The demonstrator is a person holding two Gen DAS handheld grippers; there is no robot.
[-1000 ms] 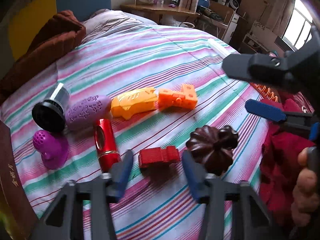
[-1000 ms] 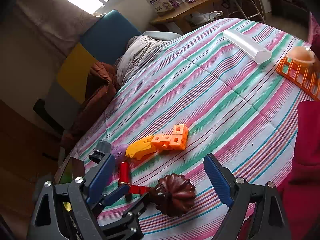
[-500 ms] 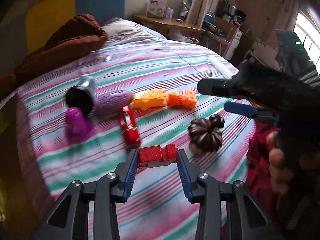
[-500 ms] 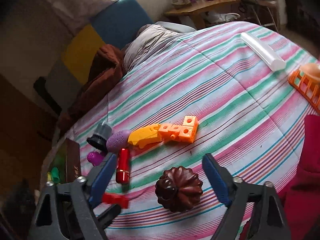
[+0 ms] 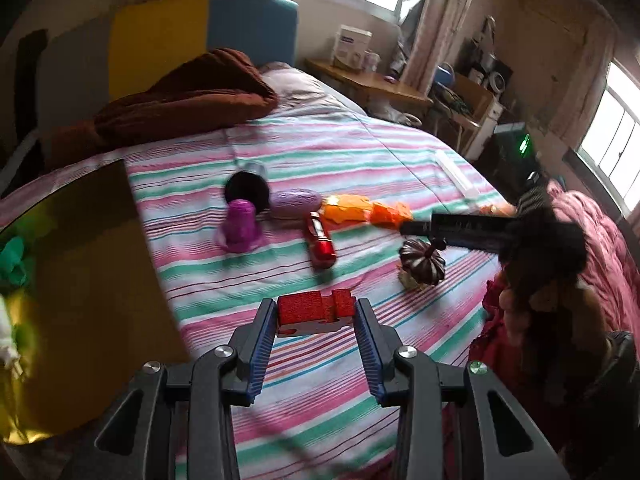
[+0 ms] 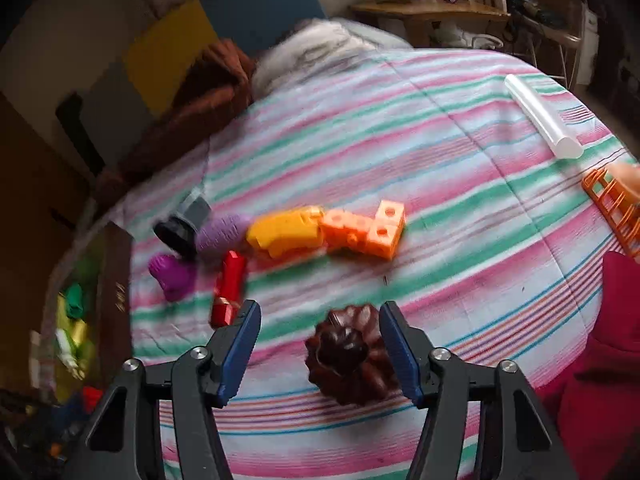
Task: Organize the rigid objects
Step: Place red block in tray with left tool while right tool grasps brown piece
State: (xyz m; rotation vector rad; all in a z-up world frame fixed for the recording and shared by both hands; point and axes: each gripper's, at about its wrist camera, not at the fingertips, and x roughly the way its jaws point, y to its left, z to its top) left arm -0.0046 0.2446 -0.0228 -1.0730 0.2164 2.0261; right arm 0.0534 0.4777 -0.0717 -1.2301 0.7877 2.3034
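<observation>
Left gripper [image 5: 316, 314]: closed onto the red block [image 5: 316, 312], both blue pads against its ends; the block was raised above the striped bedspread [image 5: 360, 148].
Right gripper [image 6: 320, 340]: parted wide, one finger on each side of the brown fluted mould [image 6: 348, 356]; whether the right finger touched it could not be told.
Brown fluted mould: lay on the bedspread near its front edge.
Row behind: black-and-grey cylinder [image 6: 180, 228], lilac oval piece [image 6: 222, 230], yellow toy [image 6: 284, 232], orange cube block [image 6: 368, 230], side by side.
Nearer pieces: purple knob [image 6: 172, 274] and red tube [image 6: 228, 288], just left of the right gripper.
Far right: white tube [image 6: 540, 116].
</observation>
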